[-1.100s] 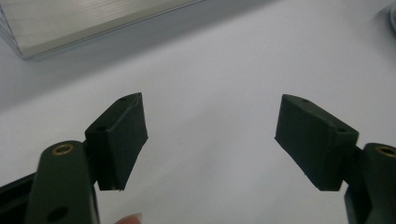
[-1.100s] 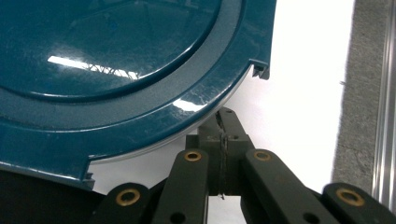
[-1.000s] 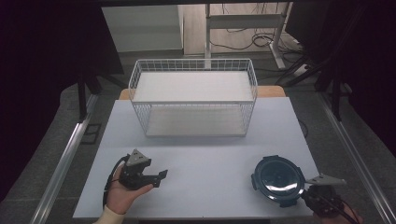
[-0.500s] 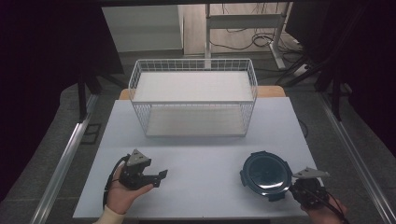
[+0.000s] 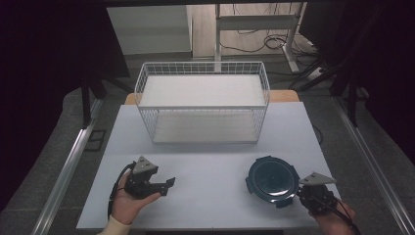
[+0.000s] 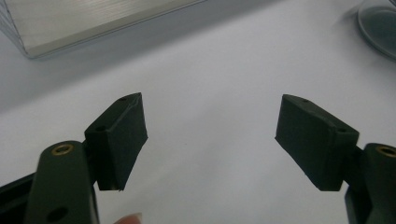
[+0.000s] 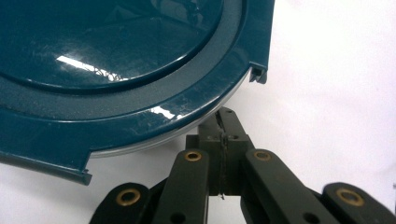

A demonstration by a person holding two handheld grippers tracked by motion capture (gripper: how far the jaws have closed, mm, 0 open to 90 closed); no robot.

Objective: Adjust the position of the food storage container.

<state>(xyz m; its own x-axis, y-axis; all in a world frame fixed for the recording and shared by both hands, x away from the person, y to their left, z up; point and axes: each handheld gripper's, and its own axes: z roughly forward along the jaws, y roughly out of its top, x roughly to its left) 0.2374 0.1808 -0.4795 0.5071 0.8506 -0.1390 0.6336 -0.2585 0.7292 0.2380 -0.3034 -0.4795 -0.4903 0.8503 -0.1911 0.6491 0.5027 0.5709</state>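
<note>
A round dark teal lid [image 5: 271, 180] lies on the white table [image 5: 210, 166] at the front right. My right gripper [image 5: 296, 196] sits at the lid's near right edge. In the right gripper view its jaws are closed together on the rim of the lid [image 7: 116, 70], with the right gripper [image 7: 226, 122] tips tucked under that rim. At the front left a hand holds my left gripper [image 5: 169, 185], pointing right. The left gripper [image 6: 210, 140] stands open over bare table with nothing between the jaws.
A white wire basket [image 5: 203, 108] stands at the back middle of the table, and its corner [image 6: 93, 23] shows in the left gripper view. The lid's edge [image 6: 380, 23] appears at that view's top right. Dark floor and cables lie beyond the table.
The right gripper and the teal lid have moved together to the left across the table's front. The left gripper has stayed where it was, still open.
</note>
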